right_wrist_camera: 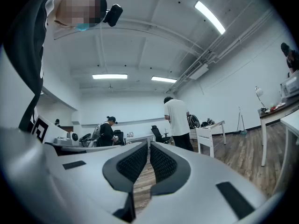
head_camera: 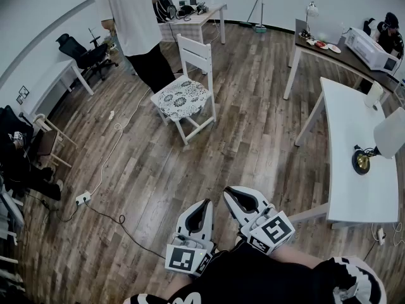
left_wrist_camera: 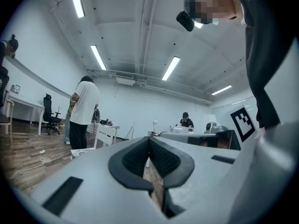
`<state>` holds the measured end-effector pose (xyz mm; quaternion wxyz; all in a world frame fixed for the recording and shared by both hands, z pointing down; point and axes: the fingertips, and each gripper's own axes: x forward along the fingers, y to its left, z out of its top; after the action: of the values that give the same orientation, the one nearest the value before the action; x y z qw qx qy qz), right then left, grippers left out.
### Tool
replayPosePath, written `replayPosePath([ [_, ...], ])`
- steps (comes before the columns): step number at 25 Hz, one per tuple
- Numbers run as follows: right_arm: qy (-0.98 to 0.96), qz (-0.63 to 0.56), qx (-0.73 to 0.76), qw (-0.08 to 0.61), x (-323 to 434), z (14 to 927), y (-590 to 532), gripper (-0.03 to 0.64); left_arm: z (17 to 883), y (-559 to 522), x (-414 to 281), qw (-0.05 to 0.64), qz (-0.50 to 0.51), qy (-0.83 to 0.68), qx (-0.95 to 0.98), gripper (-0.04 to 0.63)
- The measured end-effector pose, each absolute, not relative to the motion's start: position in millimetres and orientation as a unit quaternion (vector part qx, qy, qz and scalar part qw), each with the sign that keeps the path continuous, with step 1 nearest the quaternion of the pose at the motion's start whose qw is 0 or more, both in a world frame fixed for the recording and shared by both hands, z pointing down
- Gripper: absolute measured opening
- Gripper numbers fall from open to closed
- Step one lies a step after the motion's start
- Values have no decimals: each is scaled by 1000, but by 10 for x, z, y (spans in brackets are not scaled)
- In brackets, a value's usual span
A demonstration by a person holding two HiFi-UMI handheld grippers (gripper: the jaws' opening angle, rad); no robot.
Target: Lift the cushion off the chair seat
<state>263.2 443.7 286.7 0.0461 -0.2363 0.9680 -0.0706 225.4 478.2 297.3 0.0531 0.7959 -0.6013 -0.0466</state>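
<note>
Head view, looking steeply down over a wooden floor (head_camera: 253,132): two hand-held grippers are showing at the lower edge, both pointing level and well apart from the chair. The left hand-held gripper (head_camera: 206,203) is holding its two jaws together with nothing between them; the right hand-held gripper (head_camera: 234,195) is likewise keeping its two jaws closed and empty, floor alone showing past the pads. One white chair (head_camera: 195,52) is standing mid-room, and one patterned cushion (head_camera: 182,98) is lying flat on its seat, covering it. One person in a white top (head_camera: 134,14) is standing just behind the chair. A second person (head_camera: 387,31) is sitting at the far right. One white worktop (head_camera: 345,116) is carrying one brass lamp (head_camera: 361,162); one black office chair (head_camera: 82,52) is standing at the left wall
</note>
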Motion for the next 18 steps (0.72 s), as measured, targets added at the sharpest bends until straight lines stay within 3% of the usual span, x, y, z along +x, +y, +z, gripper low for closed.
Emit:
replayPosePath([
  [18,969,-77,-230,55,2849,2862,4195,34,2967,4561,2453,54,-45,-606,793,2],
])
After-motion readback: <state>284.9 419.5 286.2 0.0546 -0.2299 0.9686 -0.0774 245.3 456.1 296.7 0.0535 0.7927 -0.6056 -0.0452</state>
